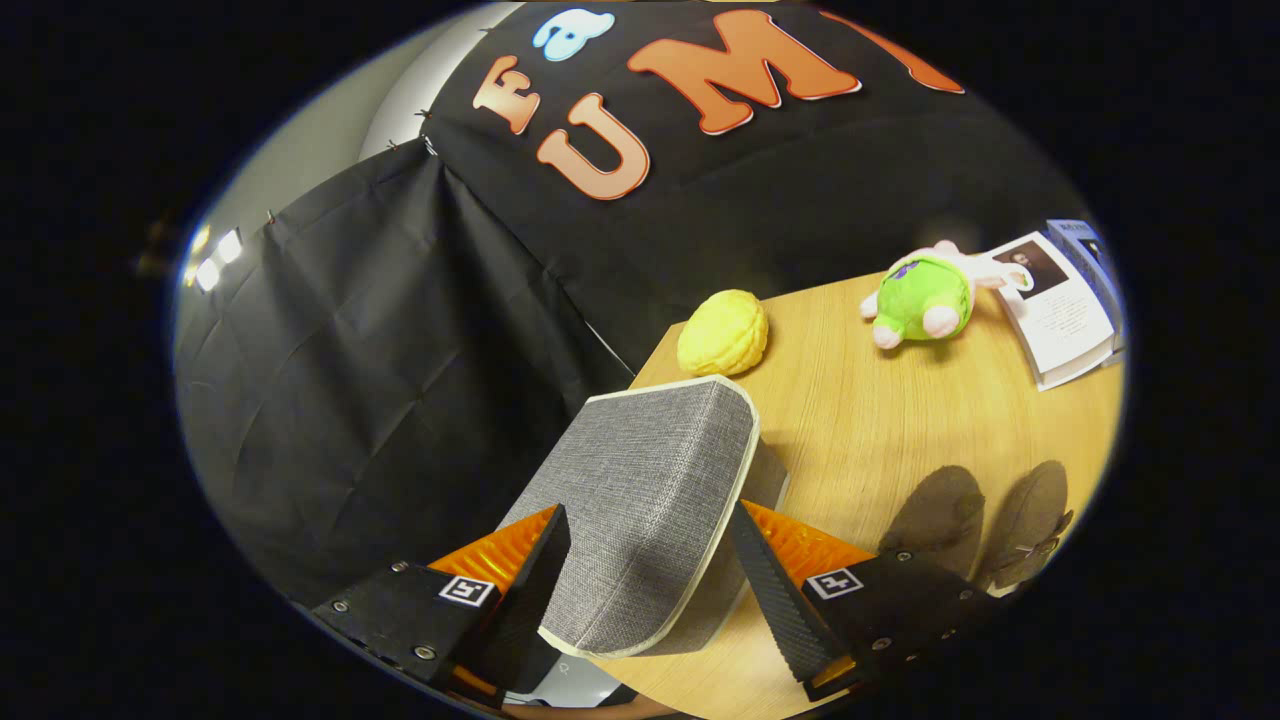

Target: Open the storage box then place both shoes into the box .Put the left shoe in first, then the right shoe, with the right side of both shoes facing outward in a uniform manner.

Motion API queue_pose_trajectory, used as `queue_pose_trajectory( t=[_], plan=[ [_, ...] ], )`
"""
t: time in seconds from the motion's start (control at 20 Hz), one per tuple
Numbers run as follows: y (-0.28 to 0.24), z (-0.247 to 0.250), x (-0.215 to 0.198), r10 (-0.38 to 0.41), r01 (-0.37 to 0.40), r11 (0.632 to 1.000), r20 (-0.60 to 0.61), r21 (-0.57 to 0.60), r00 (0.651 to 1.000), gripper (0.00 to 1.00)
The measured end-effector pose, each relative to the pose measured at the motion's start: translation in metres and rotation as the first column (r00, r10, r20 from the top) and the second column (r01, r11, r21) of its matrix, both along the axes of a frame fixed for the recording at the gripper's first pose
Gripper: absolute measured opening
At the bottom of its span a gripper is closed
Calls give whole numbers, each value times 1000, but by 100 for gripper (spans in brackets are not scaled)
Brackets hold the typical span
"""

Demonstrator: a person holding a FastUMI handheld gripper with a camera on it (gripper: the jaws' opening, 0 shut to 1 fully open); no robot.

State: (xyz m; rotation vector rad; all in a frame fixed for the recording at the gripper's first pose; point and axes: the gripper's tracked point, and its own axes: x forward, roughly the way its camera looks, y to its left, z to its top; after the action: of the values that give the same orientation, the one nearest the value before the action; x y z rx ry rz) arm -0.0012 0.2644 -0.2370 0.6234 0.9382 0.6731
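My gripper (648,512) is shut on the grey fabric lid (650,470) of the storage box, one finger (540,570) pressing on each of its cream-trimmed side edges. The lid is tilted up and stretches ahead of the fingers. A strip of the grey box wall (768,478) shows under the lid's right edge, and the rest of the box is hidden. Two dark brown shoes (985,520) stand side by side on the wooden table (860,420), just right of my right finger.
Beyond the lid, a yellow round toy (722,332) lies at the table's far corner. A green and pink plush toy (922,298) and an open booklet (1065,305) sit farther right. The table's left edge runs beside the lid.
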Motion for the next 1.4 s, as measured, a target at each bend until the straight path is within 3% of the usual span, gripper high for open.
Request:
queue_pose_trajectory(
  t=[0.35,0.65,0.75,0.8,0.9,1.05,1.2,1.35,1.4],
  plan=[
    [25,-45,8,40,-24,995,-182,93,982,97],
    [38,-57,11,41,25,976,-296,216,954,96],
    [41,-54,10,49,39,963,-317,266,947,90],
    [41,-56,11,41,55,960,-334,273,942,83],
    [36,-55,12,4,113,956,-397,272,918,78],
    [25,-49,18,-29,121,961,-345,247,938,67],
    [22,-46,13,-7,103,959,-340,264,940,51],
    [20,-41,15,-5,104,951,-321,291,947,48],
    [19,-37,18,-13,112,947,-310,302,951,43]
  ],
)
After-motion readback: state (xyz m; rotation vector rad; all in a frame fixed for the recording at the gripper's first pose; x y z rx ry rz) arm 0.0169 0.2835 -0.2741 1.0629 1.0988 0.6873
